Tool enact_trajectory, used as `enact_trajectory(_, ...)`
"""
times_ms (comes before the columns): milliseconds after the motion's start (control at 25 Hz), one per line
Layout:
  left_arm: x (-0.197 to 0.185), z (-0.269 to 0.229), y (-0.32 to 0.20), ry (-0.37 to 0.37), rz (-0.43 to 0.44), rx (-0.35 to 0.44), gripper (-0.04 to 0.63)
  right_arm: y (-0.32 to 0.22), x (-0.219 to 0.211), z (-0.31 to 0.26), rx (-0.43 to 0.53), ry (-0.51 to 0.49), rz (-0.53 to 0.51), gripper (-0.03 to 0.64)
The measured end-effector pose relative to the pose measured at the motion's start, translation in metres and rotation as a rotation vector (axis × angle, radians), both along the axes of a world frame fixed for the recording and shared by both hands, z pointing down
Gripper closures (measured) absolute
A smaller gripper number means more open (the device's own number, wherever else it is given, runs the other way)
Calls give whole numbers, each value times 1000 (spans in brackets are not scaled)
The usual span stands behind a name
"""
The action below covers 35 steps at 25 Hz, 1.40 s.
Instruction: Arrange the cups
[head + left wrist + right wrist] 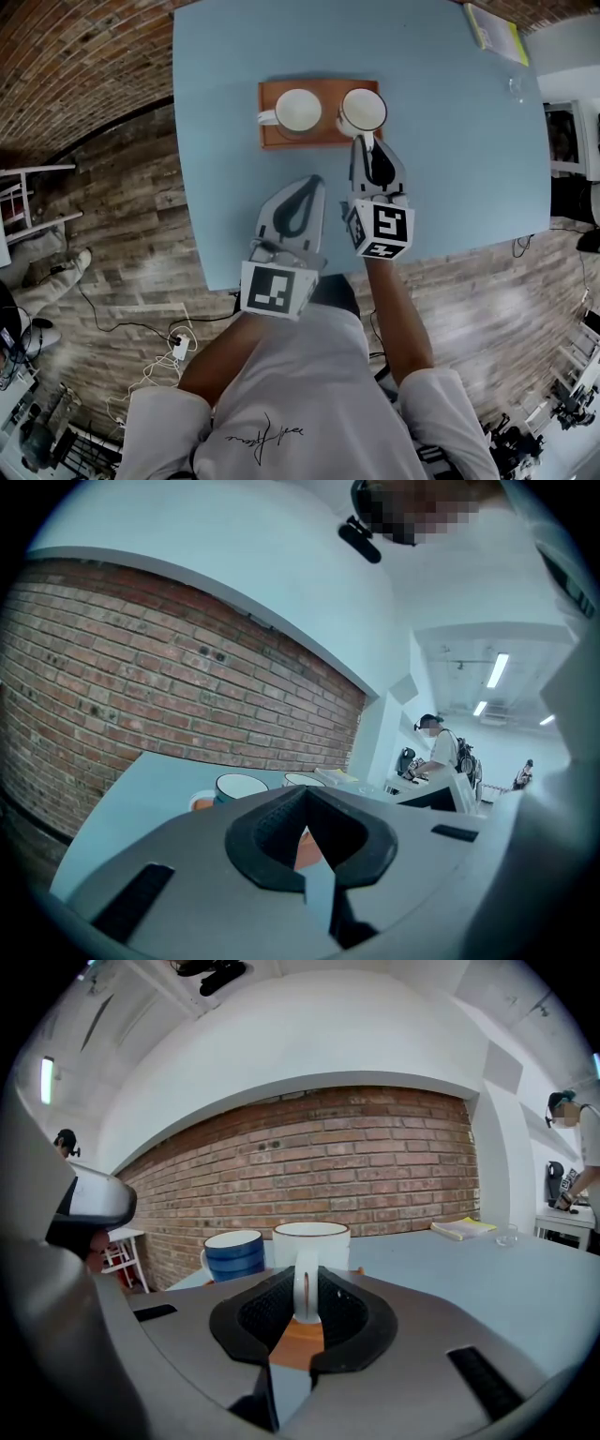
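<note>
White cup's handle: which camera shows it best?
Right gripper view: the handle stands close up between the right claw's jaws. Head view hides it under that claw; left gripper view shows only the cup's rim.

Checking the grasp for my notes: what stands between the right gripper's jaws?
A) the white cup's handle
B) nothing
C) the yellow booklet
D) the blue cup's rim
A: the right gripper view shows the white cup's handle between the right gripper's jaws.
</note>
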State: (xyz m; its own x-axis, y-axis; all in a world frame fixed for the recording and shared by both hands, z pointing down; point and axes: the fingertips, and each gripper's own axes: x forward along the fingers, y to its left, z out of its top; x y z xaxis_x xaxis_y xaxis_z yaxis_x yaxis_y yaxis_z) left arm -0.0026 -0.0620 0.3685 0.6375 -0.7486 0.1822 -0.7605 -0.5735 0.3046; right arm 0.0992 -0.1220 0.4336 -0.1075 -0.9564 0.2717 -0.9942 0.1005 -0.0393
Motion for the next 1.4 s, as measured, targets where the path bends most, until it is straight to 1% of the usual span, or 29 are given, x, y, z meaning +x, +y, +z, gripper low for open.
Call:
enact_trajectory(200, -1, 6, 1, -17, 8, -8, 588, -2, -3, 5, 8, 18, 7, 551)
enact_trajectory(480, -4, 12, 1, -28, 11, -21, 588, -1, -2, 10, 11, 5, 33, 551)
enact_trajectory(880, -6, 17, 3, -35, 22, -31, 588, -1, -8, 14, 32, 38, 31, 551)
enact_trajectory(1200, -10, 18, 2, -37, 14, -33, 588, -1, -9, 13, 50, 56, 59, 551)
enact_trajectory(1400, -12, 19, 3, -38, 9, -34, 588, -1, -11, 14, 47, 37, 53, 551)
